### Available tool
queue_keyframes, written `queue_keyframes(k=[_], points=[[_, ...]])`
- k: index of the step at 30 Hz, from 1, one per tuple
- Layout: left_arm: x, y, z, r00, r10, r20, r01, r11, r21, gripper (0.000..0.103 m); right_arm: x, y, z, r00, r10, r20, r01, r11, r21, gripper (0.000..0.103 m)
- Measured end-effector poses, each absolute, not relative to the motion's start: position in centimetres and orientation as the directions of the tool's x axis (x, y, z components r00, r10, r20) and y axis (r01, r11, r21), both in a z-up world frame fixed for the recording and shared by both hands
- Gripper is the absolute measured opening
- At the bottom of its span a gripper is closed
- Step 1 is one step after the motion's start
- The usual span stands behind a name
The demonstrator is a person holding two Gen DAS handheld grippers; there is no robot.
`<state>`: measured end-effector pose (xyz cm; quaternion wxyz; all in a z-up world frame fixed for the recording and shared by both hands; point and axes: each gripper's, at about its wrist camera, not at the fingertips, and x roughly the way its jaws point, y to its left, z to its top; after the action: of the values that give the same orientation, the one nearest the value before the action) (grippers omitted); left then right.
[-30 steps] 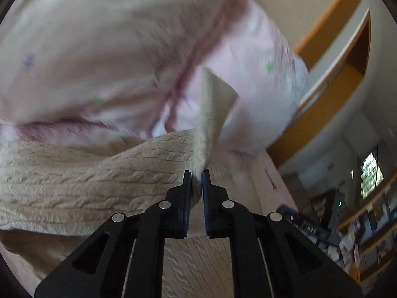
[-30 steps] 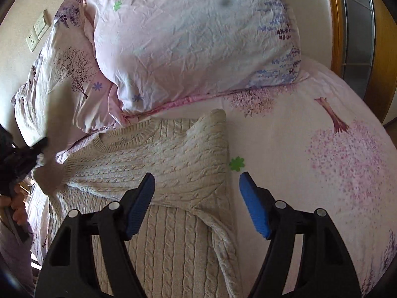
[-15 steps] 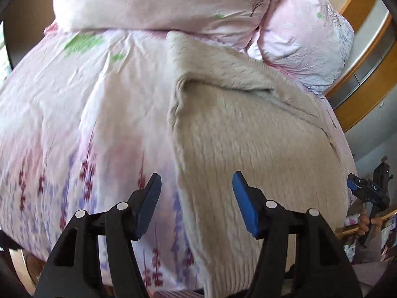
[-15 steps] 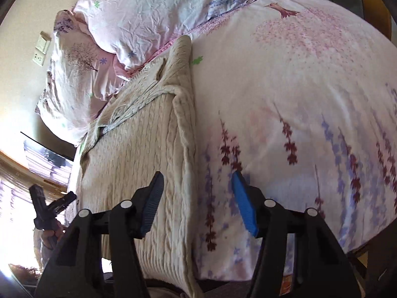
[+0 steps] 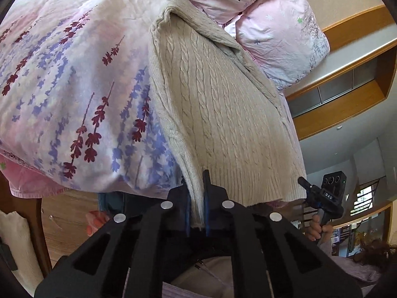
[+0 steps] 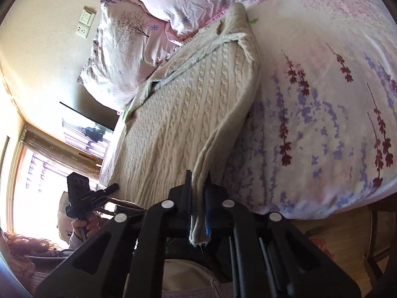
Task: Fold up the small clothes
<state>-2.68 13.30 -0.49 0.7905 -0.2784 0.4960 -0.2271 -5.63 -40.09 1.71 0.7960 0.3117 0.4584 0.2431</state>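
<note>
Left claw [image 5: 197, 198] closed on the hem corner of the sweater [image 5: 218, 114], knit pinched tight between the blue pads, near the foot edge of the bed. Right claw [image 6: 198, 206] likewise clamped on the other hem corner of the same sweater [image 6: 188, 114], a bit of ribbed edge hanging down past the pads. Each claw shows small in the other view: right one [image 5: 320, 195] just off the hem's far corner with fingers wrapped round its handle, left one [image 6: 84, 196] beside the hem on the window side, also hand-held.

Sweater is cream cable-knit, lying lengthwise on the bed, hem at the near edge, body running away toward the pillows. Both sleeves look folded in across the upper body; a sleeve lies diagonally over the chest in the left view, and the collar area is bunched in the right view. Side edge near the right claw lifts slightly off the bedding.

Bedspread [image 5: 74, 87] under it is pink-white with purple and dark red flower stalks, draping over the bed edge. Past the sweater's top, two pink pillows [image 5: 280, 32] stacked against the headboard end; the sweater's shoulder end touches or nearly touches them. Beyond: wall socket plate [image 6: 85, 23] on the cream wall, bright window [image 6: 37, 164] at far left, wooden trim [image 5: 347, 104] on the other side.
</note>
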Motion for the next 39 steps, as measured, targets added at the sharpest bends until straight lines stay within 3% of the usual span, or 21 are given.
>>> queue_keyframes(k=[6,11,12,13,14,15,16,17,20,27,30,33,35,39], points=[[4.9,14.2,6.9,0.546,-0.634,-0.547,0.239,0.744,-0.624,0.006,0.4,-40.5,7.9,0.608,0.668,-0.428,-0.244,0.67,0.701,0.007],[17.2,14.1,11.2,0.696,-0.518,-0.497,0.172,0.793,-0.585,0.007,12.6,-41.5,8.6,0.741,0.603,-0.295,-0.192,0.611,0.768,0.009],[19.8,13.6,11.1,0.703,-0.488,-0.518,0.147,0.812,-0.565,0.012,15.5,-41.5,7.6,0.76,0.569,-0.312,-0.135,0.609,0.782,0.02],[22.3,13.0,10.7,0.705,-0.447,-0.55,0.113,0.837,-0.535,0.023,18.2,-41.2,6.5,0.763,0.534,-0.364,-0.062,0.621,0.781,0.055],[24.1,12.9,10.1,0.703,-0.4,-0.589,0.069,0.862,-0.503,0.031,19.9,-41.3,5.2,0.754,0.494,-0.434,0.025,0.638,0.77,0.071],[25.5,12.9,9.3,0.69,-0.343,-0.637,0.006,0.883,-0.469,0.043,21.7,-41.2,3.8,0.702,0.561,-0.438,0.015,0.604,0.797,0.077],[26.0,13.7,8.5,0.673,-0.32,-0.667,-0.034,0.887,-0.461,0.045,21.7,-41.5,2.7,0.692,0.477,-0.542,0.152,0.637,0.756,0.076],[26.0,14.7,8.0,0.663,-0.34,-0.667,-0.044,0.872,-0.488,0.045,21.4,-41.7,2.1,0.672,0.506,-0.54,0.14,0.629,0.764,0.076],[24.1,17.9,6.8,0.661,-0.383,-0.645,-0.035,0.843,-0.536,0.062,19.4,-42.7,2.8,0.696,0.445,-0.564,0.09,0.725,0.683,0.077],[22.8,18.2,1.3,0.506,-0.538,-0.675,-0.042,0.766,-0.642,0.062,18.3,-43.4,3.5,0.68,0.468,-0.565,0.025,0.754,0.656,0.077],[22.7,17.5,0.7,0.531,-0.552,-0.643,-0.029,0.746,-0.665,0.061,18.4,-42.4,3.3,0.67,0.481,-0.565,0.004,0.759,0.651,0.077],[23.6,17.1,-0.8,0.528,-0.599,-0.601,-0.077,0.671,-0.737,0.023,18.3,-42.2,3.0,0.663,0.49,-0.566,-0.002,0.757,0.654,0.077],[23.5,16.7,-0.4,0.544,-0.608,-0.578,-0.08,0.649,-0.757,0.019,18.0,-42.4,2.9,0.663,0.489,-0.567,0.002,0.757,0.654,0.077],[23.5,12.5,5.1,0.553,-0.717,-0.425,0.087,0.557,-0.826,0.015,16.9,-44.3,3.5,0.7,0.448,-0.556,0.01,0.773,0.635,0.077]])
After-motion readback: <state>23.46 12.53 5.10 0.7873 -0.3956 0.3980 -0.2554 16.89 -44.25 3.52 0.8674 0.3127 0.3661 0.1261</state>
